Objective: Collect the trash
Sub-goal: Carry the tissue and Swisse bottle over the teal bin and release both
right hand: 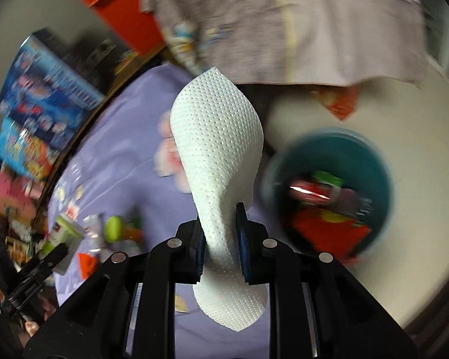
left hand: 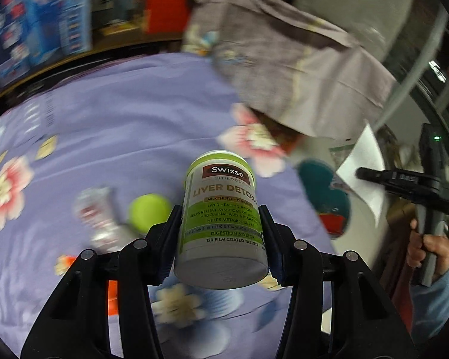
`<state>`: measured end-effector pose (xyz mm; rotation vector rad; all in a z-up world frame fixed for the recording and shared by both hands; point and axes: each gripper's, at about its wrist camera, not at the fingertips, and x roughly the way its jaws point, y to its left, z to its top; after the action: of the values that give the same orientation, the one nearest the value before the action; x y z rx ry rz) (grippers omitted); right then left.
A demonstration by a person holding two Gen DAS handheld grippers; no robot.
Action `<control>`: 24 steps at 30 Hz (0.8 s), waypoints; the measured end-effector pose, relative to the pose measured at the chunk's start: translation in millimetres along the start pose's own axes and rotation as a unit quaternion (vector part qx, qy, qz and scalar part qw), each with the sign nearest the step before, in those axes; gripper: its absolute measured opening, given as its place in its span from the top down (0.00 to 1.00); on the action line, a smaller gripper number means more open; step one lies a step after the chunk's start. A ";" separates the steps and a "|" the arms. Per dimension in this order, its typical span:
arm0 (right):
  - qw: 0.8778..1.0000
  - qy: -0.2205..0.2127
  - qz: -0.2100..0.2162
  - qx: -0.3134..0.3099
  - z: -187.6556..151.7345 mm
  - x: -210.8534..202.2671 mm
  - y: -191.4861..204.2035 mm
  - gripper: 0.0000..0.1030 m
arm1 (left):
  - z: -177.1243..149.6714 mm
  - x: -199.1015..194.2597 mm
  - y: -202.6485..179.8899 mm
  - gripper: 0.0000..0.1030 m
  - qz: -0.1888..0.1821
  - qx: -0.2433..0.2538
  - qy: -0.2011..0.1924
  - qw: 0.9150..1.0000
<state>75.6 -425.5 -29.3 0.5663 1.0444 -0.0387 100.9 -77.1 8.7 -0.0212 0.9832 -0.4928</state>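
My left gripper is shut on a white and green Swisse tablet bottle, held above the purple flowered bedspread. My right gripper is shut on a white dimpled paper towel, held above the bed edge. A teal bin stands on the pale floor to the right of it, with a red can and wrappers inside. The bin also shows in the left wrist view, with the right gripper and its towel beyond it.
On the bedspread lie a yellow-green ball, a crumpled silver wrapper and an orange scrap. A grey quilt is heaped at the far side. Blue boxes stand on the left.
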 end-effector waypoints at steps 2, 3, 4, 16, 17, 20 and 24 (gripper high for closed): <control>1.000 -0.001 -0.016 0.016 -0.6 -0.7 -25.0 0.83 | 5.4 13.1 -24.9 0.50 -0.012 0.018 0.008 1.000; 1.000 -0.001 -0.020 0.022 -0.8 0.1 -34.9 0.83 | 7.4 18.9 -35.2 0.50 -0.017 0.025 0.012 0.999; 0.999 -0.001 -0.027 0.030 0.0 1.6 -47.1 0.83 | 8.4 24.5 -44.8 0.50 -0.021 0.032 0.016 0.999; 0.997 0.026 -0.048 0.062 14.9 50.3 -115.8 0.64 | 19.4 86.6 -112.7 0.50 -0.034 0.062 0.069 0.995; 0.997 0.029 -0.046 0.062 16.5 56.4 -117.6 0.52 | 20.8 90.1 -116.6 0.50 -0.034 0.064 0.072 0.995; 0.997 0.041 -0.035 0.060 16.6 69.0 -119.7 0.46 | 23.4 99.0 -125.0 0.50 -0.032 0.065 0.080 0.994; 0.997 0.052 -0.017 0.062 16.6 75.6 -121.8 0.36 | 24.9 110.3 -134.7 0.50 -0.030 0.066 0.090 0.993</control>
<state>92.2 -520.0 -137.1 0.6678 1.1579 -0.1057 118.4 -247.1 -32.8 0.1145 1.1275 -0.6218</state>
